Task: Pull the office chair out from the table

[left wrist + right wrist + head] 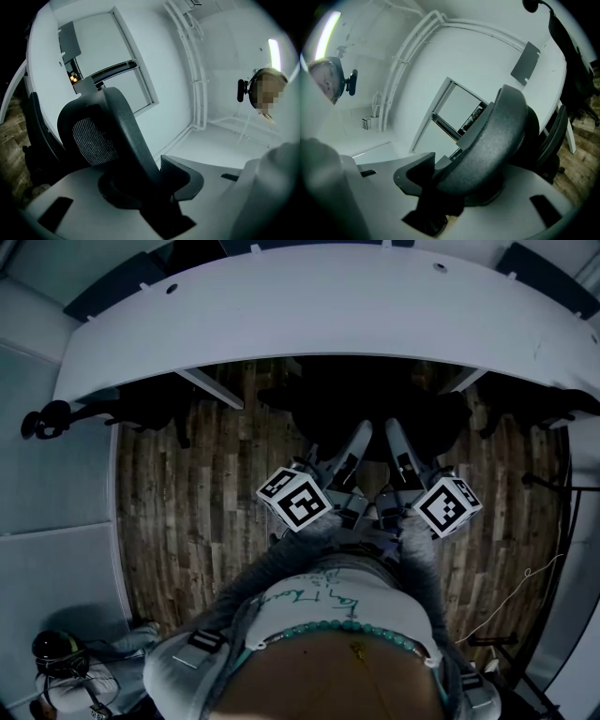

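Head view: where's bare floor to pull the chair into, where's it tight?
Bare wood floor left of the office chair, between table and wall panels. Right strip carries a cable. Tight under the table: neighbouring chair bases both sides.

The office chair (pixel 124 126) is matt black plastic with mesh cloth; the floor (pixel 187 502) is weathered wood.

Office meeting room: long curved white table (pixel 328 306), mesh-back office chair (pixel 89 140) tucked at its near edge, more chairs (pixel 141 409) along the same edge, dark desk pads (pixel 112 287) at the far edge, wood-plank floor (pixel 206 512).
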Available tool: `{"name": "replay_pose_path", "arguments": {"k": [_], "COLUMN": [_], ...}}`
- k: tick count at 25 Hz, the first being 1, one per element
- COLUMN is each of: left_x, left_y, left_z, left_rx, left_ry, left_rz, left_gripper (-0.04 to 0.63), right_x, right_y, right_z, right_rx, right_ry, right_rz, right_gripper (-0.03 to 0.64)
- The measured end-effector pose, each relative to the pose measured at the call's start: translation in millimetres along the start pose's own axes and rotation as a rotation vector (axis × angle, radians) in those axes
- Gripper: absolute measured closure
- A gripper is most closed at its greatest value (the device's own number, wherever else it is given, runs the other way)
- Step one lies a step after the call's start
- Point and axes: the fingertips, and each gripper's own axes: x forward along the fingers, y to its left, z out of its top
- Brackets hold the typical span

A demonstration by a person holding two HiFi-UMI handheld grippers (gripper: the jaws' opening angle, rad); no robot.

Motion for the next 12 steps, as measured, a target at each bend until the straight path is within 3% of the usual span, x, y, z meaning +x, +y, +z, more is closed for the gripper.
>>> {"name": "replay_pose_path", "arguments": {"k": [12], "left_x": [-2.9], "left_y": [7.3], "left_z": [-5.9], "left_rx": [-0.010], "left_ry": [-0.014], "left_rz": [0.008], "left_gripper": [0.466], "right_x": [0.3], "right_y": [-5.7], "right_z": [-7.2], "right_rx": [-0.003], "right_ry": [0.014], "right_rz": [0.022], "right_gripper": [0.436]}}
